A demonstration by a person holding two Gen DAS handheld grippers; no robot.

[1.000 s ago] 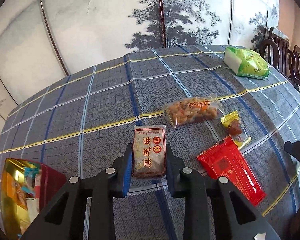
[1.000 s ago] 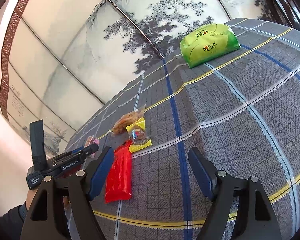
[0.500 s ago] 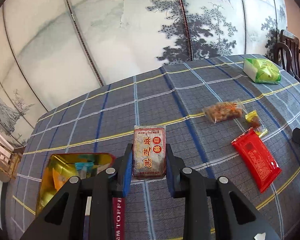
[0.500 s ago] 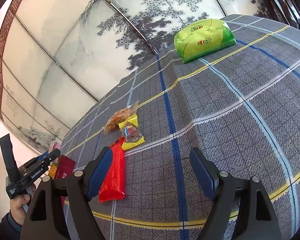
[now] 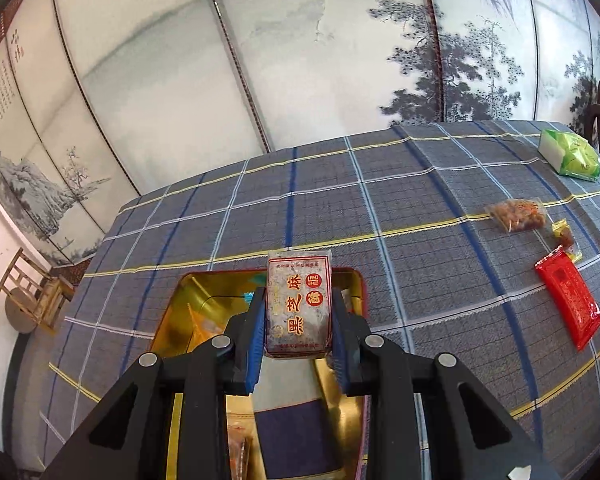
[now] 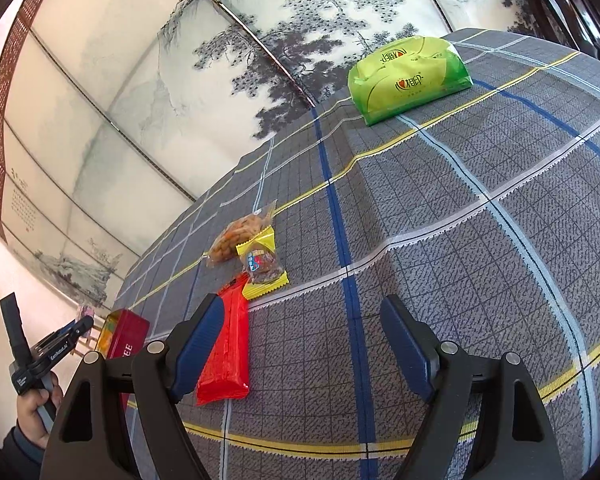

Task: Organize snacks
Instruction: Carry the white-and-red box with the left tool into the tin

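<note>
Left to right. At the bench's left end sits the open red rectangular tin with gold lining (image 5: 168, 320), a few wrapped snacks already inside. Left gripper (image 5: 299, 312) hangs directly over it, fingers clenched on the flat grey-brown sesame-cake packet with red-and-gold print (image 5: 299, 304). The packet's long axis runs along the fingers, pointing away from the camera toward the bench's far edge; its far end reaches just past the tin's far rim (image 5: 352, 270). The packet is off the tin, held above the cavity, tilted nose-down.

Key relation: the packet is already over the opening, roughly aligned with the tin's long side. My read is the next step is lower and release, no lateral shift needed. Risk: the far end catching the far rim.

Toward the bench's right end, loose on the grey plaid cloth (image 6: 480, 280): clear bag of orange-brown nuts (image 6: 240, 236), small yellow-edged candy wrapper (image 6: 262, 262), long red foil packet (image 6: 226, 356); the green tissue pack (image 6: 410, 80) is near the far right corner.

Right gripper (image 6: 304, 350) has its fingers released, nothing between them, the red foil packet just beside its left finger. The right hand is nearer for those three.
</note>
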